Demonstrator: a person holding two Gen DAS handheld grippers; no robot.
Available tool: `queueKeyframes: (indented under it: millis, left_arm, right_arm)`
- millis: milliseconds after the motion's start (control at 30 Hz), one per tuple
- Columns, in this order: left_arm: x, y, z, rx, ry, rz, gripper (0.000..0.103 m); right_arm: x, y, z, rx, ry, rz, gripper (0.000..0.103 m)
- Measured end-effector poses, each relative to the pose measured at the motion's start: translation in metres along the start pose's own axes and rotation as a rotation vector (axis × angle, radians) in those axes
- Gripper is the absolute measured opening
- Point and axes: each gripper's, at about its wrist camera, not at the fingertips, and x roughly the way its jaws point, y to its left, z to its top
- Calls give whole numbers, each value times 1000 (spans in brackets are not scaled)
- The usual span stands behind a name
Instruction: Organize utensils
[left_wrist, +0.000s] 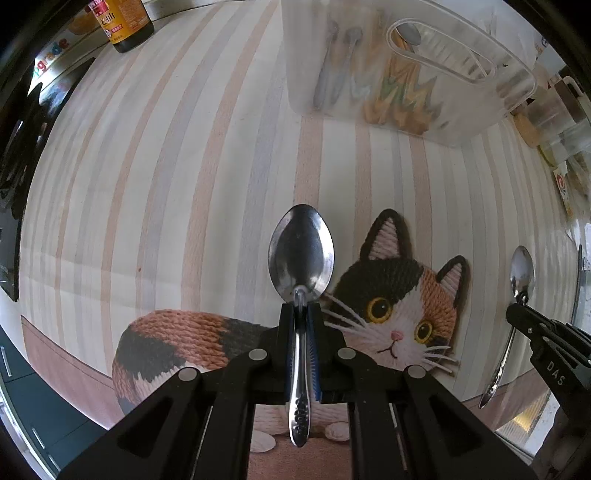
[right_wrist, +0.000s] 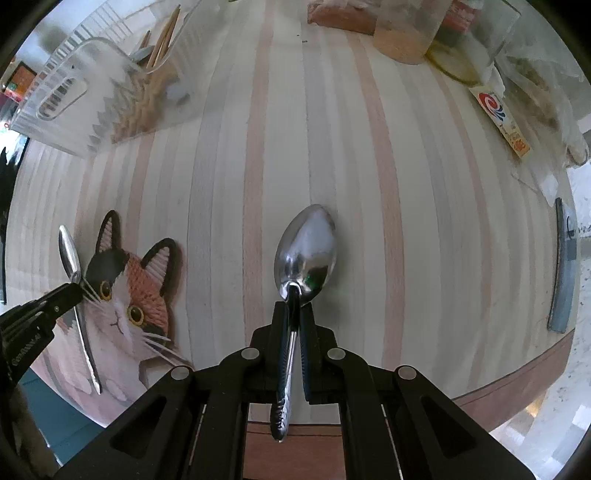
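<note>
Carrying each spoon (left_wrist: 301, 258) (both grippers' fingers (left_wrist: 286, 332) clenched on the necks) called for level travel toward the bin (left_wrist: 369, 107).

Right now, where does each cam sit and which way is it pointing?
Left wrist: sits on the left gripper, looking forward along its fingers over the striped table toward the clear bin; own fingers shut on a spoon, with the right gripper at the right edge.
Right wrist: sits on the right gripper, facing the same table; fingers shut on a second spoon, with the left gripper at left.
Shared: both spoons, bin, cat mat.
</note>
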Motion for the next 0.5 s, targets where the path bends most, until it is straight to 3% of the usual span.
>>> queueKeyframes:
  millis: [500]
  left_arm:
    - [-12, -8, -6, 31, -54, 45, 4]
  right_arm:
    - [-3, 4, -9, 21, -15, 26, 4]
